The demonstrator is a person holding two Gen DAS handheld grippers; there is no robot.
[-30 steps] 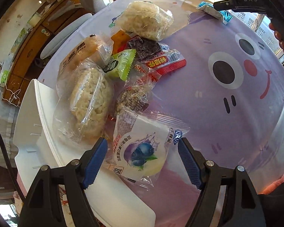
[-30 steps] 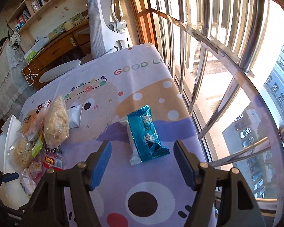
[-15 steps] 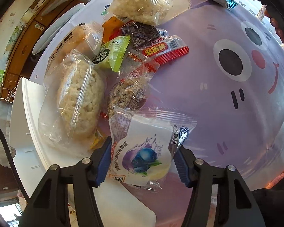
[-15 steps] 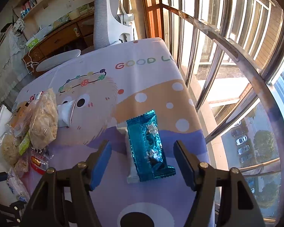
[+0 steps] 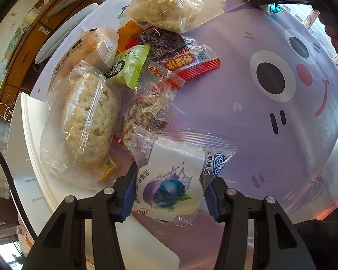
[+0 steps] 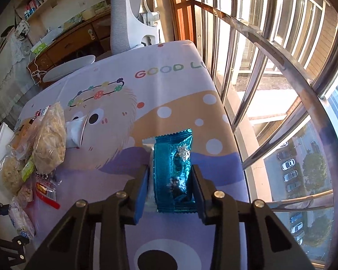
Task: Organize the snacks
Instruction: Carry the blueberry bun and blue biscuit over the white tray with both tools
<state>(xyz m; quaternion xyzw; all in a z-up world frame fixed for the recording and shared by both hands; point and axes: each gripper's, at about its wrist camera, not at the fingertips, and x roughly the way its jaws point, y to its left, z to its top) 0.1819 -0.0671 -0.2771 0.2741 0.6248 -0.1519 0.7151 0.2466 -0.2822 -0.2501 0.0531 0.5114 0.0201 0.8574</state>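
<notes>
Jaws closing: left gripper (image 5: pixel 170 196) on blueberry packet (image 5: pixel 169 186), right gripper (image 6: pixel 170 190) on blue packet (image 6: pixel 172 168)

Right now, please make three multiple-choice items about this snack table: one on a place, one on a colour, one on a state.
1. Where does the white tray lie?
A. at the pile's left, at the table edge
B. by the window
C. under the teal packet

2. What colour is the packet between the right gripper's pads?
A. red
B. teal
C. green

3. How does the blueberry packet lie?
A. in the tray
B. lifted in the air
C. on the tablecloth, between the left gripper's pads

Answers: 1 A, the tray's rim shows left of the snack pile. 2 B, the teal packet sits between the closing jaws. 3 C, it rests on the cloth while the jaws are closing on its edges.
</notes>
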